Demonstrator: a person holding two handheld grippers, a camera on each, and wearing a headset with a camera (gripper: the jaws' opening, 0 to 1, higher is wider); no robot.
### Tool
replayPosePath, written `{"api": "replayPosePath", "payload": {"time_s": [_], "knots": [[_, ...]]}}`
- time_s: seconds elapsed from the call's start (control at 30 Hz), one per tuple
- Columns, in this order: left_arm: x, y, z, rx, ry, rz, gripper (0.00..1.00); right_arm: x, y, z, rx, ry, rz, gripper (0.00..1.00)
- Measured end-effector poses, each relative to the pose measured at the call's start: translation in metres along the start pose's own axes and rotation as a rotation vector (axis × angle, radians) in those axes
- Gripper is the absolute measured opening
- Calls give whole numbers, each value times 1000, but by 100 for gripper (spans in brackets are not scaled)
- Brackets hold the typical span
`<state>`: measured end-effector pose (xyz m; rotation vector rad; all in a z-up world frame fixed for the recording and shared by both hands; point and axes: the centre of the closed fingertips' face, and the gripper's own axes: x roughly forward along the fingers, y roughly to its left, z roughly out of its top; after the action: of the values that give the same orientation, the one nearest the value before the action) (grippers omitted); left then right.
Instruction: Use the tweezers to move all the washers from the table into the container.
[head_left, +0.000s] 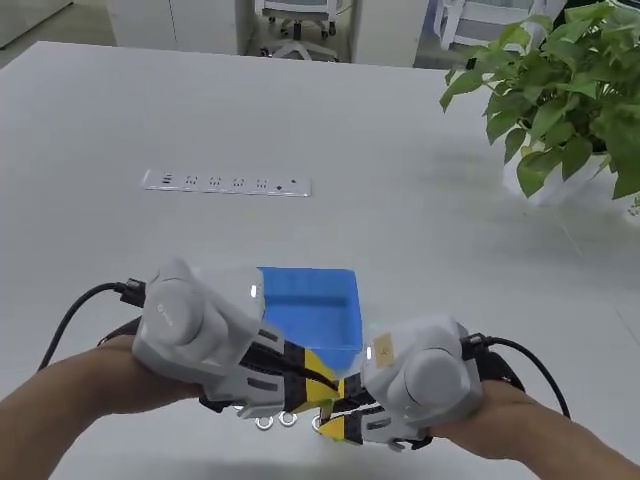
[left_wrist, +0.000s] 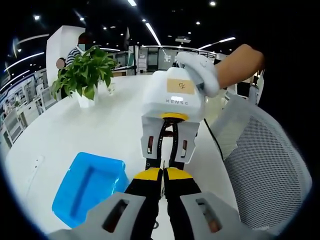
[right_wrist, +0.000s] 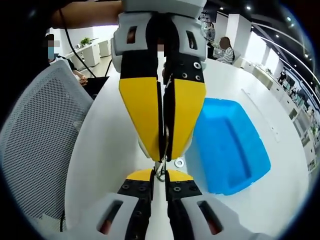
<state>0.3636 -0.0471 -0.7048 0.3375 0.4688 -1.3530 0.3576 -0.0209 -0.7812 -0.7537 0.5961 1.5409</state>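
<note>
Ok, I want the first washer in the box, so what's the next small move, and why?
Probably lower the tweezers onto the nearest washer. The left gripper and right gripper seem shut tip to tip on that thin metal piece. The washer lies on the table just beside them, close to the container.

The container (head_left: 310, 305) stands on the table (head_left: 420, 210), near its front edge. The left gripper (head_left: 320, 380) and right gripper (head_left: 340, 418) meet tip to tip just in front of the container, with the tweezers (right_wrist: 161, 171) between their jaws. Three washers (head_left: 287, 420) lie in a row on the table under the grippers. The power strip (head_left: 226, 183) lies well behind the container, to the left. The plant (head_left: 565, 90) stands far right at the back.
</note>
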Motion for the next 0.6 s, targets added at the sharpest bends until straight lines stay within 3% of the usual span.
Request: {"api": "replayPosePath", "payload": {"time_s": [0.6], "knots": [[-1, -1, 1, 10, 9, 15, 9, -1, 1, 2, 18, 9, -6, 9]]}}
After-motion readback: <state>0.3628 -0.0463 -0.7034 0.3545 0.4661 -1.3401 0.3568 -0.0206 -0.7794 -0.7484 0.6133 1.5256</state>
